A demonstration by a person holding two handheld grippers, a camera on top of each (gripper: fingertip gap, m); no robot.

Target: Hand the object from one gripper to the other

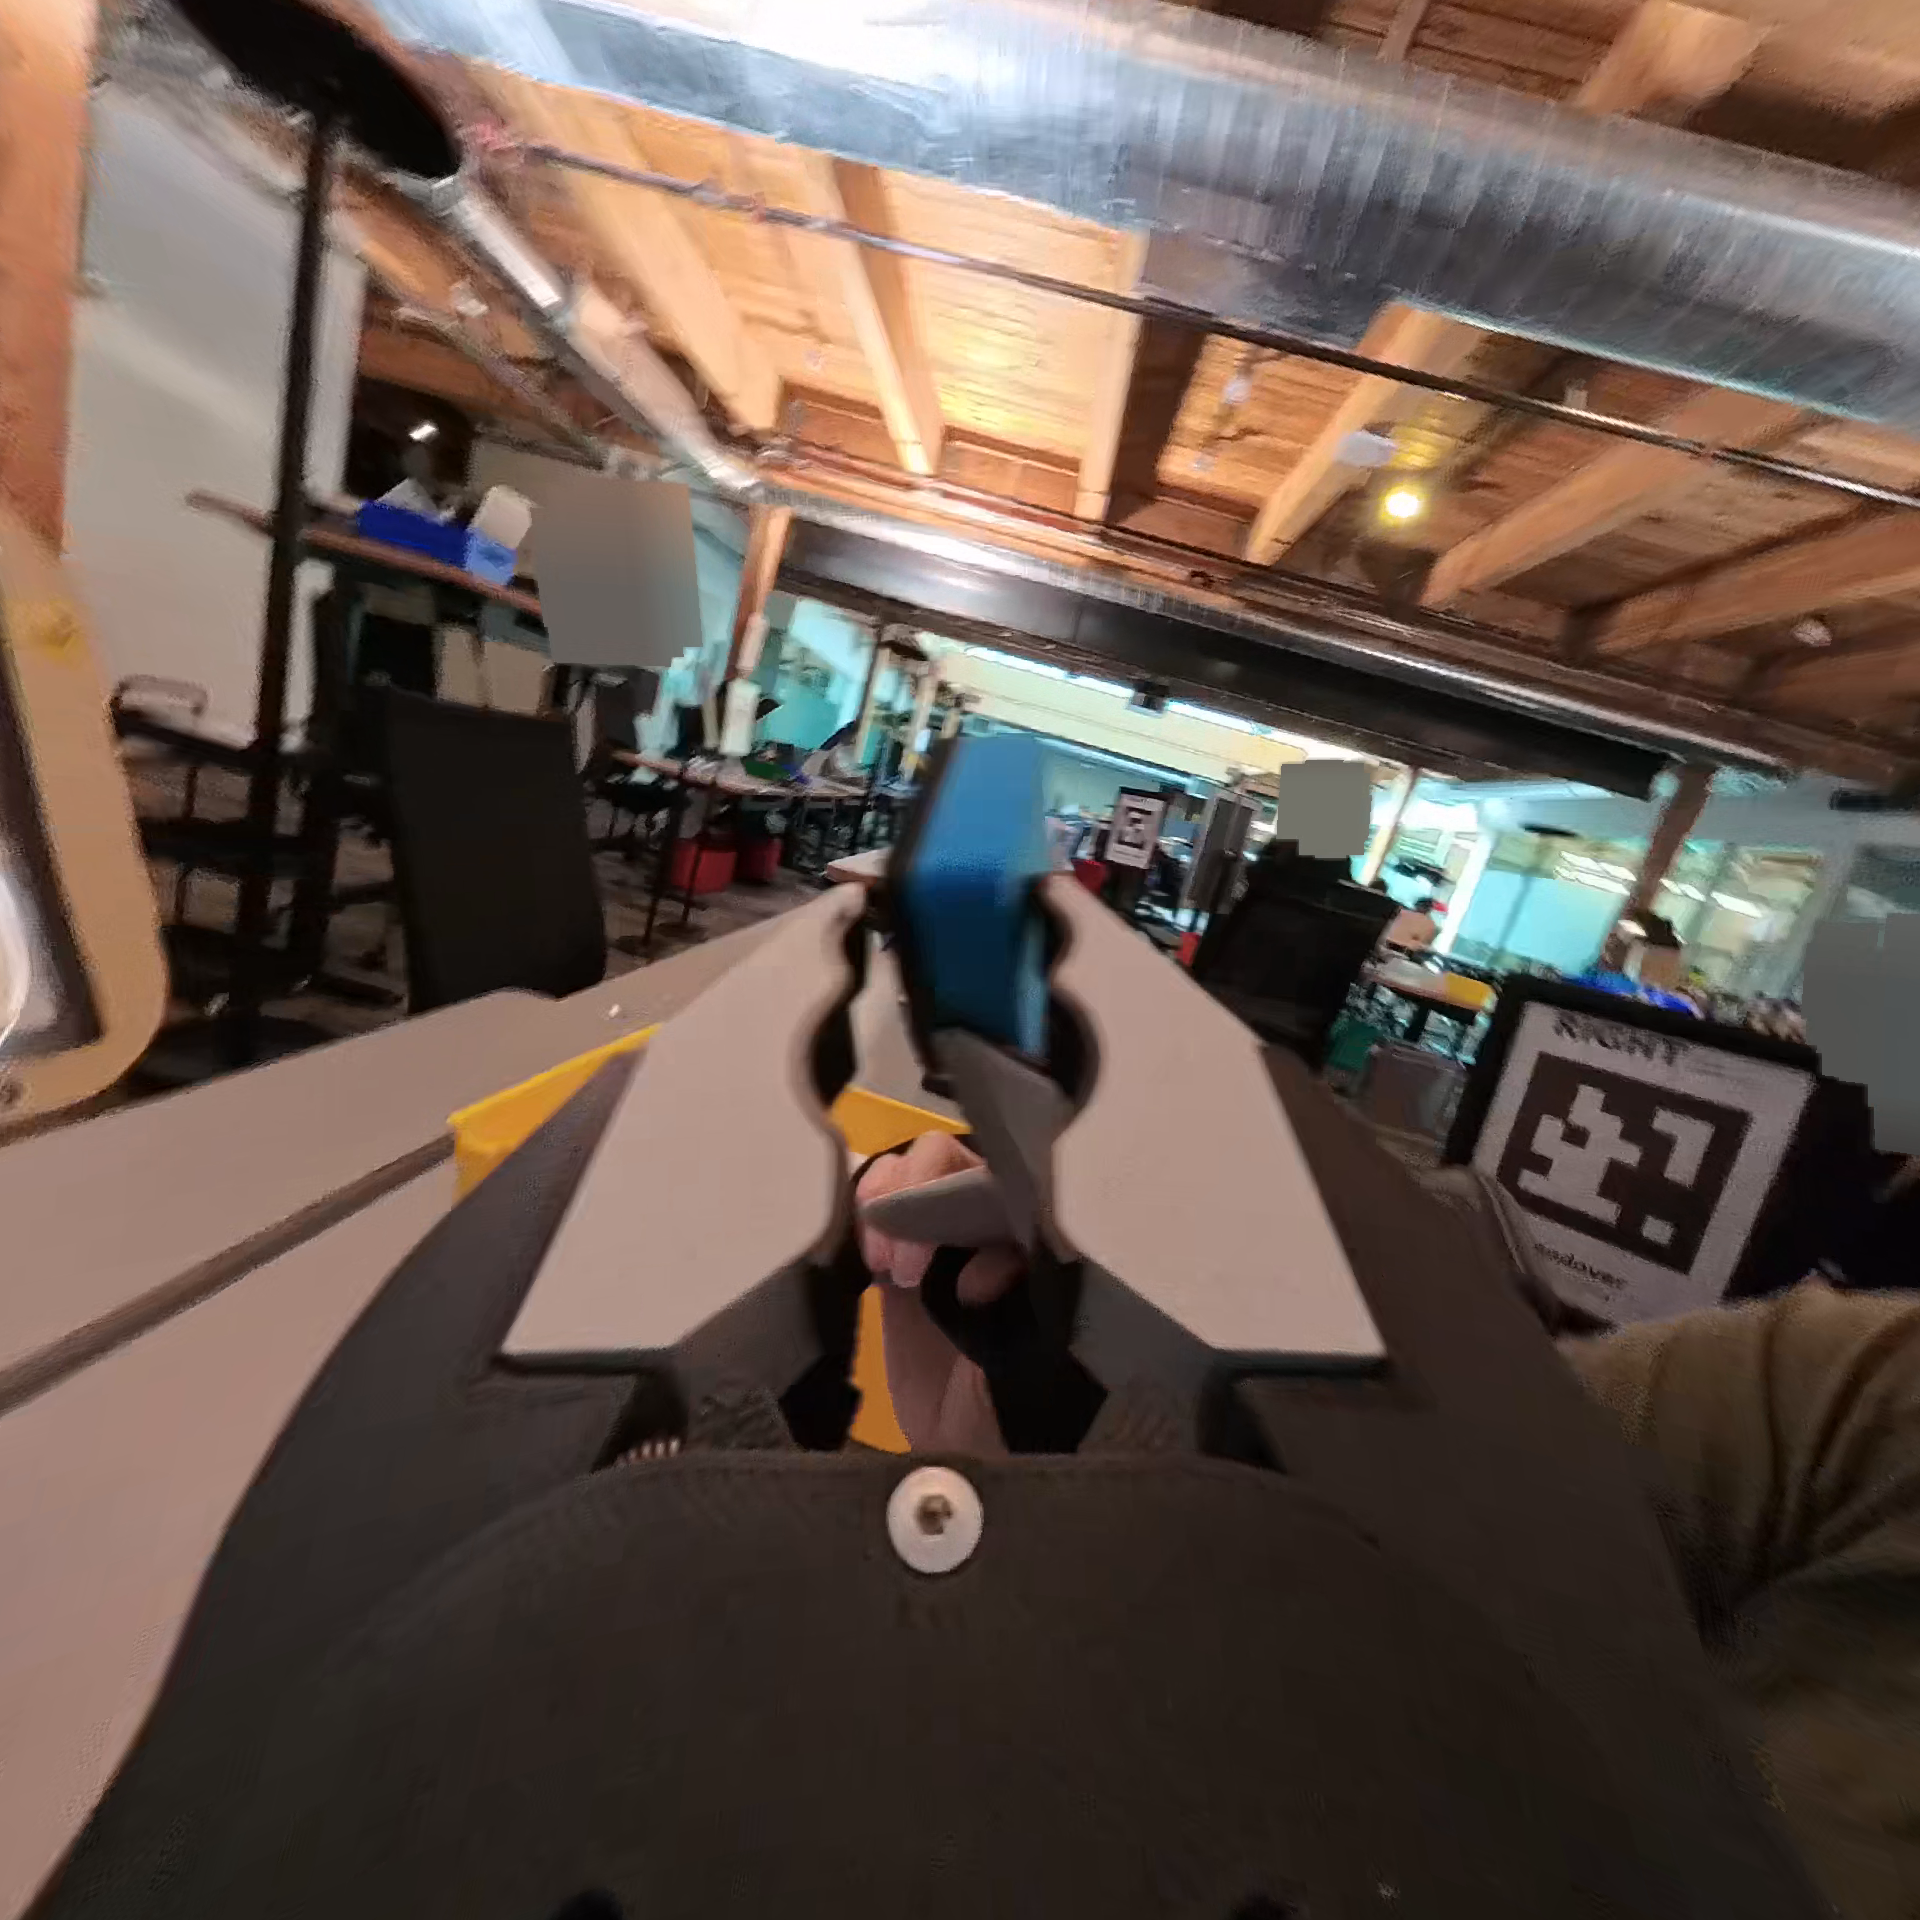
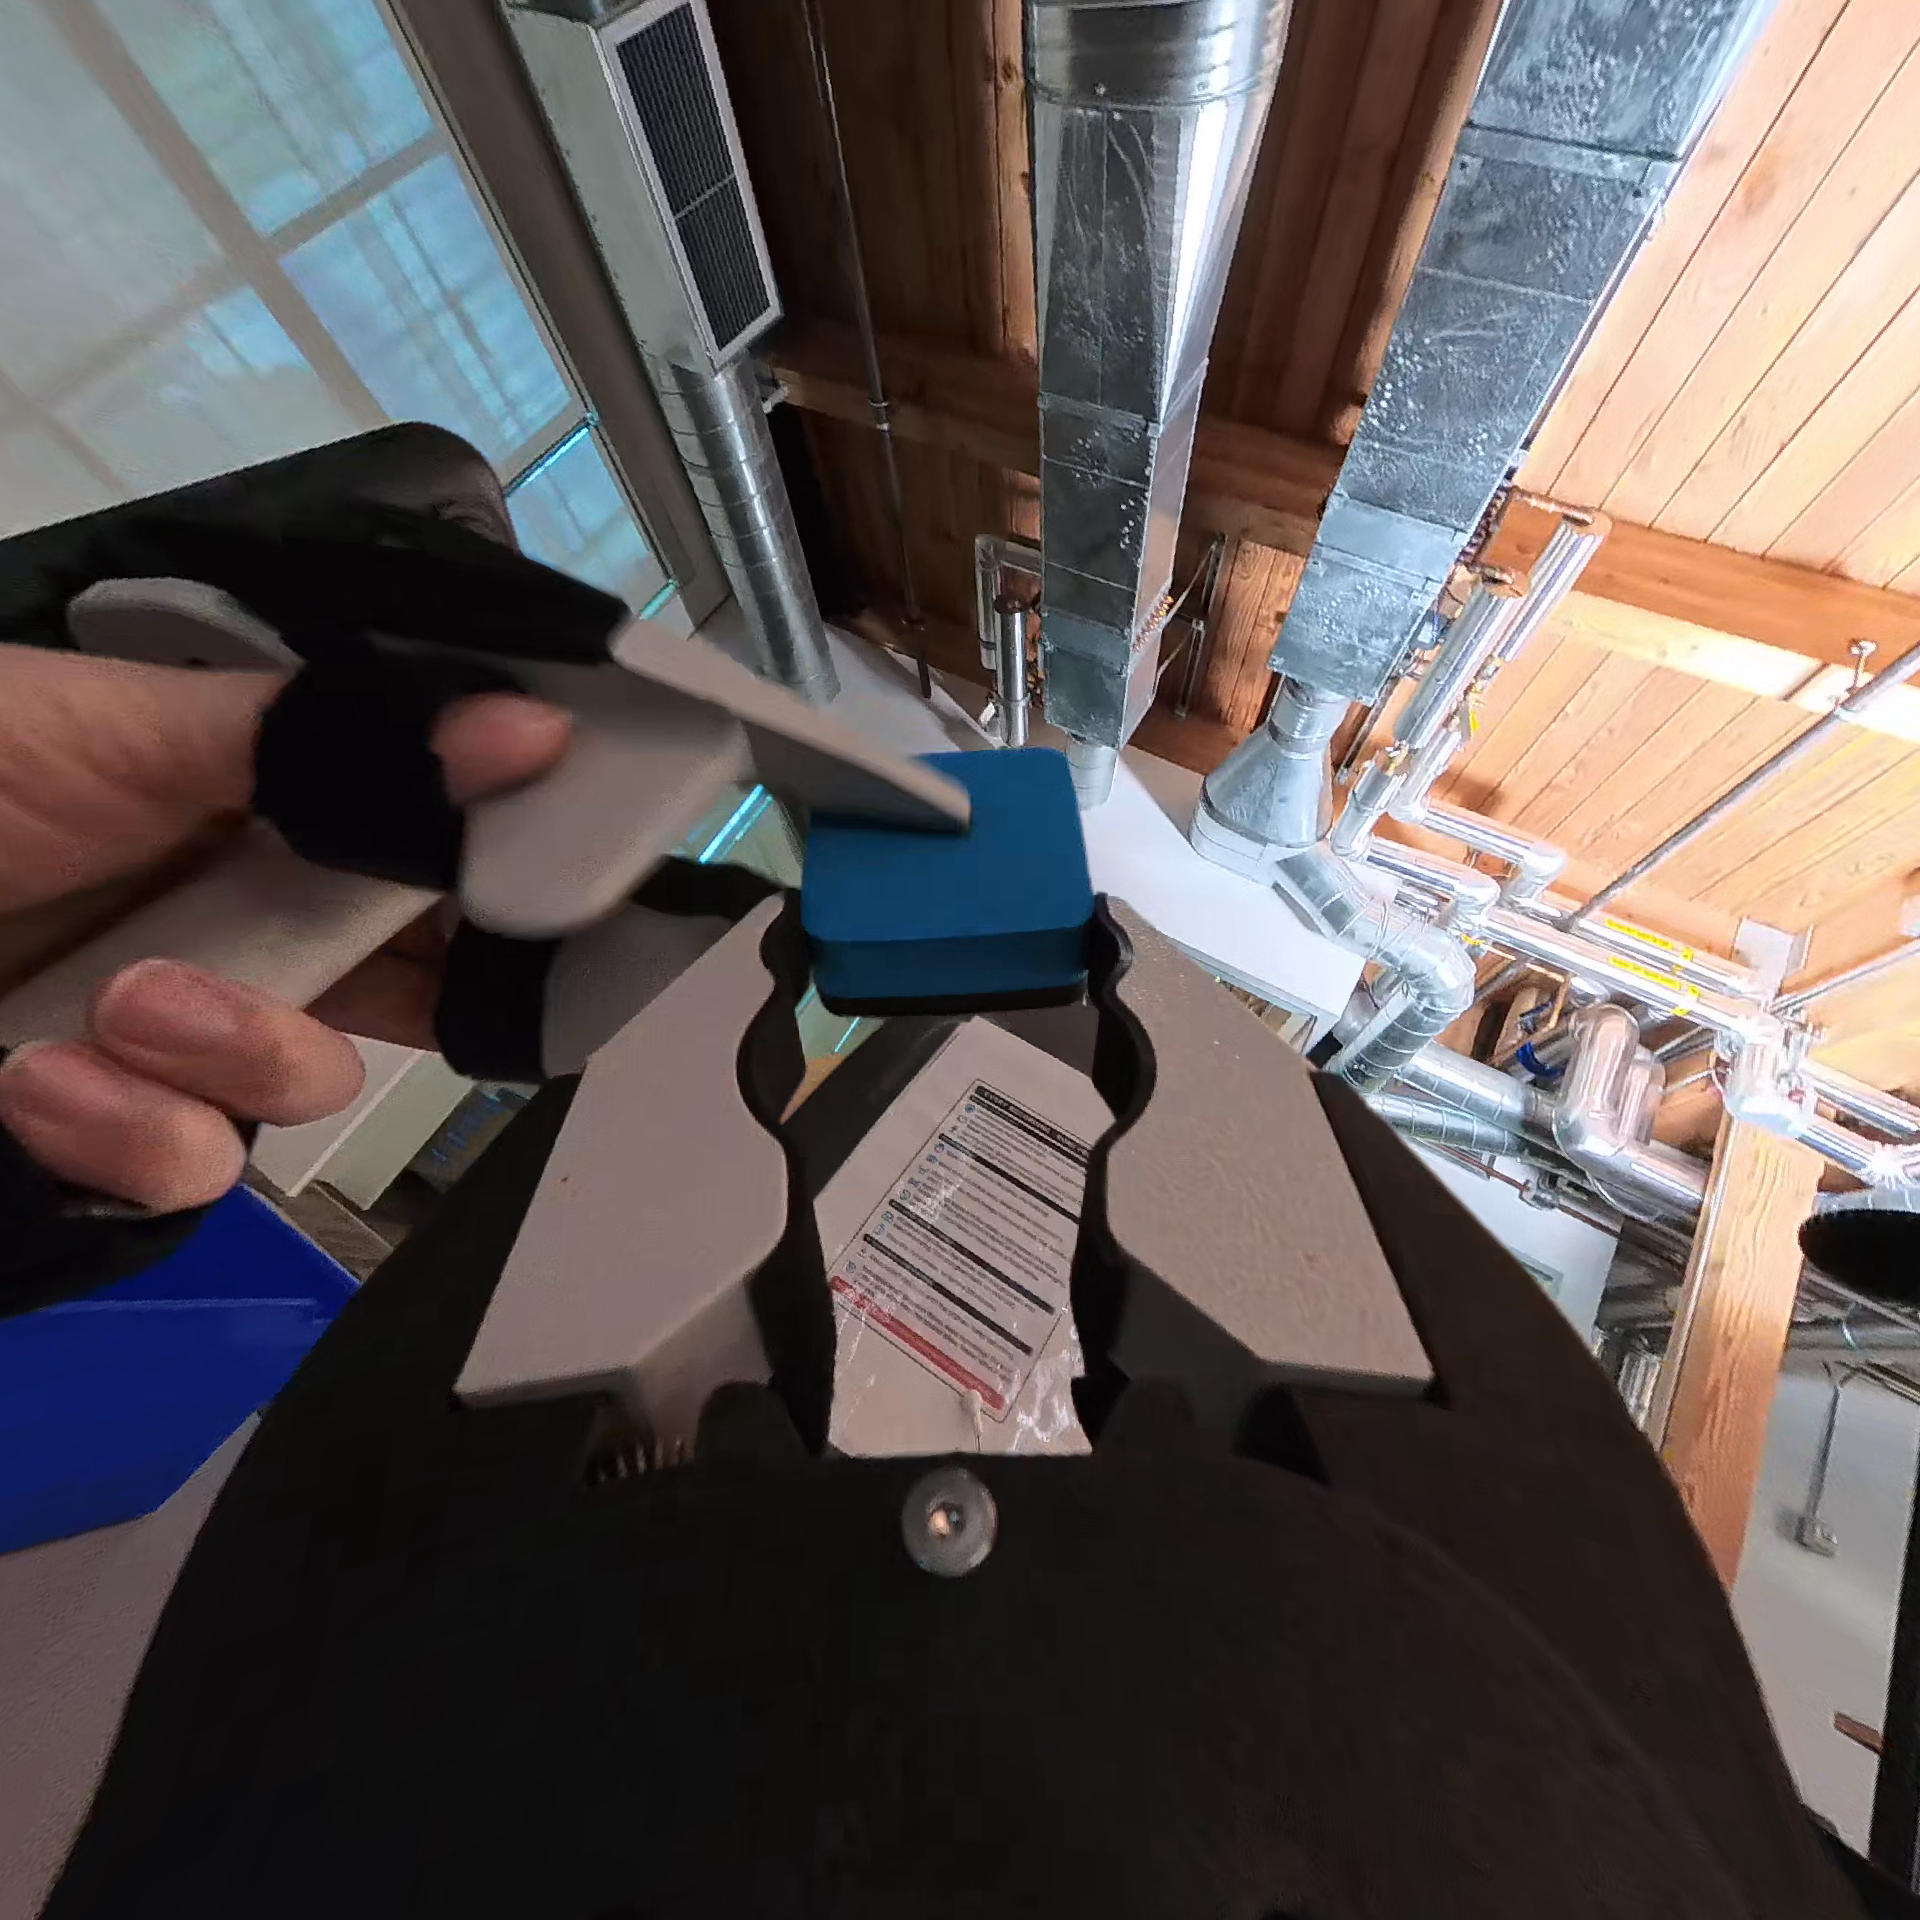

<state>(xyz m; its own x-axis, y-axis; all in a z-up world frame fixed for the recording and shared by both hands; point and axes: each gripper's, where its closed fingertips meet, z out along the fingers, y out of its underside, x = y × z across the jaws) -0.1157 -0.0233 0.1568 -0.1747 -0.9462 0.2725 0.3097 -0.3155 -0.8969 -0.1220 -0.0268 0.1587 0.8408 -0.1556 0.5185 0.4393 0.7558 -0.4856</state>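
Bright daylight, motion blur, fisheye edges

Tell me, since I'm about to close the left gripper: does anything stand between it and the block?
Nothing visible does. The block, held by the right gripper, sits inside the open left gripper.

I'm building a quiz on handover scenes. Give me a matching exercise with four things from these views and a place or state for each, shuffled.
Things:
1. blue block
2. yellow bin
3. left tool
4. black-and-white marker board

Places or states:
a. on the grey table, partly hidden behind the left tool
b. clamped by its edges in the right tool
c. one finger on either side of the block
d. standing at the right of the left wrist view

Pairs: 1-b, 2-a, 3-c, 4-d
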